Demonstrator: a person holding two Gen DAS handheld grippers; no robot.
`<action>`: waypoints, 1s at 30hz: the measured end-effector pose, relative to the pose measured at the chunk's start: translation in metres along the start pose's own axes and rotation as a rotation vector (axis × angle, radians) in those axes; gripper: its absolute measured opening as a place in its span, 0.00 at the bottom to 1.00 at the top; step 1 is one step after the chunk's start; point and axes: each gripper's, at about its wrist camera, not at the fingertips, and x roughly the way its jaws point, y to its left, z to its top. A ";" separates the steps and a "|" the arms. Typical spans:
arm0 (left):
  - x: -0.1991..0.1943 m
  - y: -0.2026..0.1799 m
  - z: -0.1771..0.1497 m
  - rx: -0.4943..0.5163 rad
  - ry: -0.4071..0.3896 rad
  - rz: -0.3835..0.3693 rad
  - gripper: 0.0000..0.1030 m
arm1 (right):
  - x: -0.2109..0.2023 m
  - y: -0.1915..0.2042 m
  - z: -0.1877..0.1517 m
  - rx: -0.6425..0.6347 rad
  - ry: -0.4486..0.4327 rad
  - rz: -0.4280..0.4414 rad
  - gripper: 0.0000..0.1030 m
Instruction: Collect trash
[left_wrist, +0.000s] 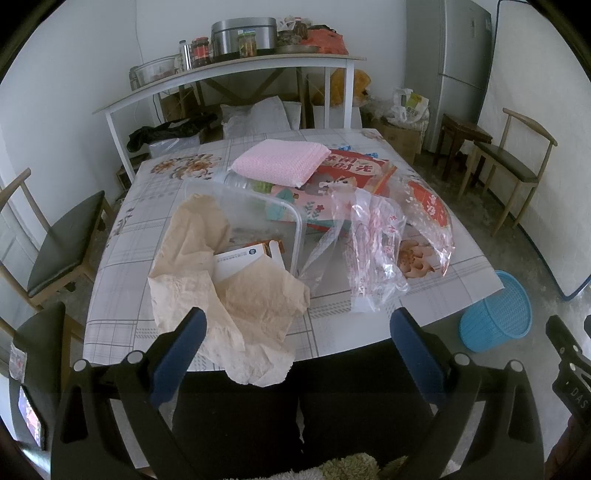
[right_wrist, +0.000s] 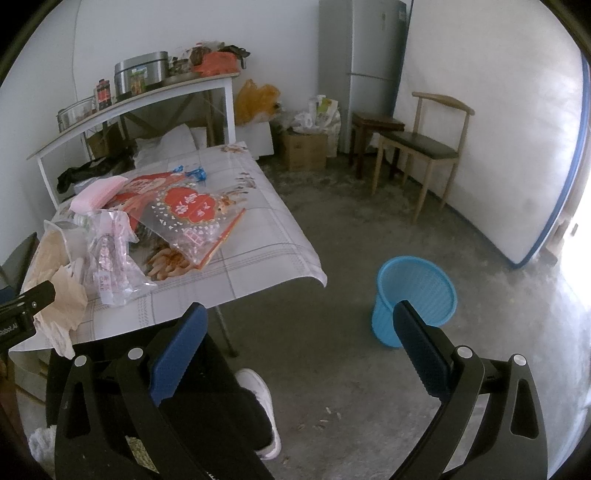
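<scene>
Here both tools gape wide, left tool (left_wrist: 297, 326) over crumpled paper (left_wrist: 236, 295), right tool (right_wrist: 300, 325) near blue basket (right_wrist: 415, 295)

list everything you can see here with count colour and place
table: 1, white checked cloth, centre
paper: 1, beige, crumpled, near table edge
tub: 1, clear, behind paper
plastic bags: 2, clear with red print, table right
sponge: 1, pink, far side
red packets: a pile, under sponge
bin: 1, blue, floor right of table
chairs: 3, wood, around table
fridge: 1, grey, back wall
shelf: 1, white, holding pots and jars
left gripper: open, above paper
right gripper: open, empty
</scene>
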 end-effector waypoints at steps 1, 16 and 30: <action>0.000 0.000 0.000 0.000 0.000 0.001 0.95 | 0.000 0.000 0.000 -0.001 0.000 0.000 0.93; 0.000 0.001 0.000 -0.001 0.001 0.000 0.95 | 0.002 0.003 -0.001 0.000 0.003 0.009 0.93; -0.002 0.017 0.000 0.009 -0.036 -0.031 0.95 | 0.003 0.013 0.008 -0.006 -0.008 0.027 0.93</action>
